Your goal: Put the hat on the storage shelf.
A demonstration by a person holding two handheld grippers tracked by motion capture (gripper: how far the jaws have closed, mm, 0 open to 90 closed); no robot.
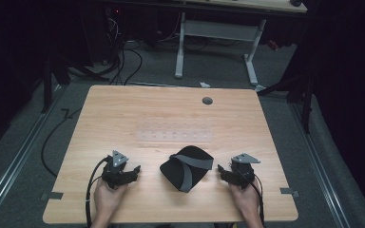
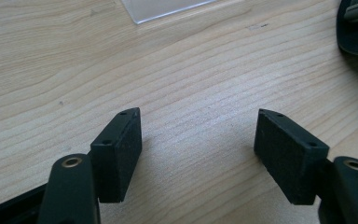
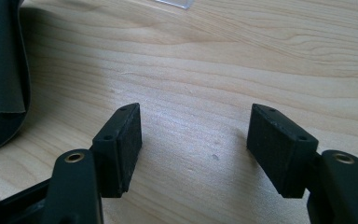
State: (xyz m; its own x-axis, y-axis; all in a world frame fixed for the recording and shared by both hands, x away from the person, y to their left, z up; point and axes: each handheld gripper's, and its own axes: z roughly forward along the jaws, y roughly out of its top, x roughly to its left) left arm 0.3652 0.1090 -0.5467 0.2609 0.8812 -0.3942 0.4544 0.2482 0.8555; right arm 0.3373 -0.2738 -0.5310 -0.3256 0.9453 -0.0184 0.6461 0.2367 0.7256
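Observation:
A black sleep mask with a grey strap point(image 1: 187, 167) lies on the wooden table point(image 1: 123, 114) near its front edge, between my two hands. My left gripper point(image 1: 134, 171) rests low on the table to the mask's left, jaws open and bare wood between them point(image 2: 198, 135). The mask's edge point(image 2: 356, 28) peeks in at the upper right of the left gripper view. To the right of the mask, my right gripper point(image 1: 222, 171) also stands open over bare wood point(image 3: 193, 133). The mask's dark side point(image 3: 0, 70) shows at the left of the right gripper view.
A clear plastic sheet point(image 1: 176, 132) lies flat in the middle of the table; its corner point(image 2: 168, 8) shows in the left gripper view. A round grey cable hole point(image 1: 207, 100) sits near the far edge. Beyond the table stand a white desk frame point(image 1: 216, 42) and floor cables point(image 1: 123, 61).

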